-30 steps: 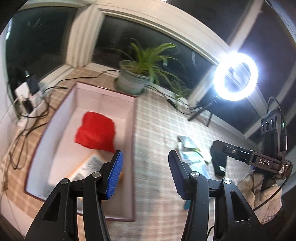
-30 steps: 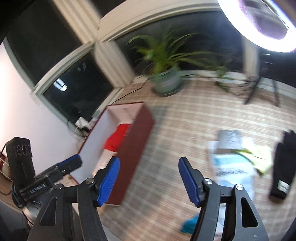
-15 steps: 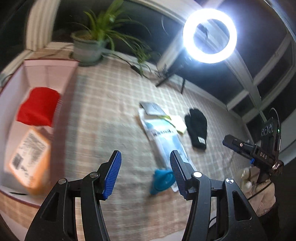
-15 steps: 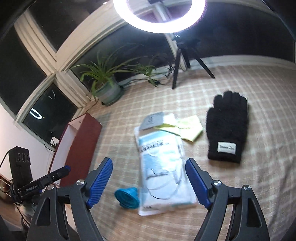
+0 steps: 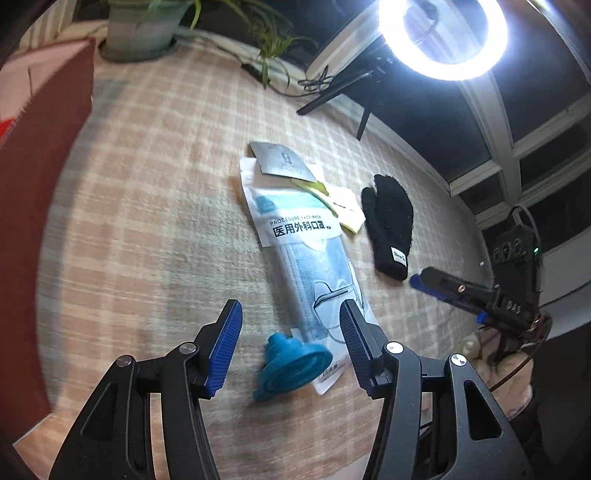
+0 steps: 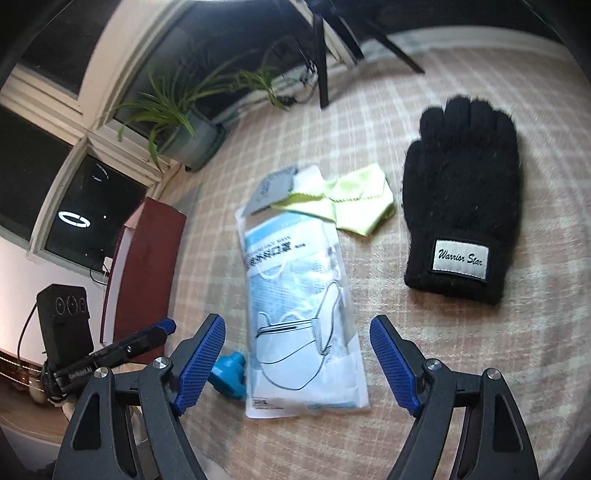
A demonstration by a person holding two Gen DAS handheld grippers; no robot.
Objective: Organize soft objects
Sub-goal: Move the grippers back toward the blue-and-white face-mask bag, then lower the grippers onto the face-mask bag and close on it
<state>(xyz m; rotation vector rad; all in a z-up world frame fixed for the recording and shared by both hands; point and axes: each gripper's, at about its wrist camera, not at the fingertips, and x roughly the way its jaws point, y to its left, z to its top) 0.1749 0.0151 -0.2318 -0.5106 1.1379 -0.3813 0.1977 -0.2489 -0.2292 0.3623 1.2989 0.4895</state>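
a sealed pack of face masks [image 6: 301, 295] lay flat on a checked cloth [image 5: 155, 206], a teal silicone funnel [image 5: 290, 363] touching its near corner. a yellow-green cleaning cloth [image 6: 347, 206] and a black knit glove [image 6: 461, 195] lay beside it. the left gripper [image 5: 290, 347] and right gripper [image 6: 295, 363] hovered above, jaws spread, empty. a dark red box [image 6: 147, 266] stood to the left.

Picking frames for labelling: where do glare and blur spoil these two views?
Left wrist view: ring light blows out the top right, box edge smeared. Right wrist view: no lamp glare, mask packet print blurred, glove label readable.
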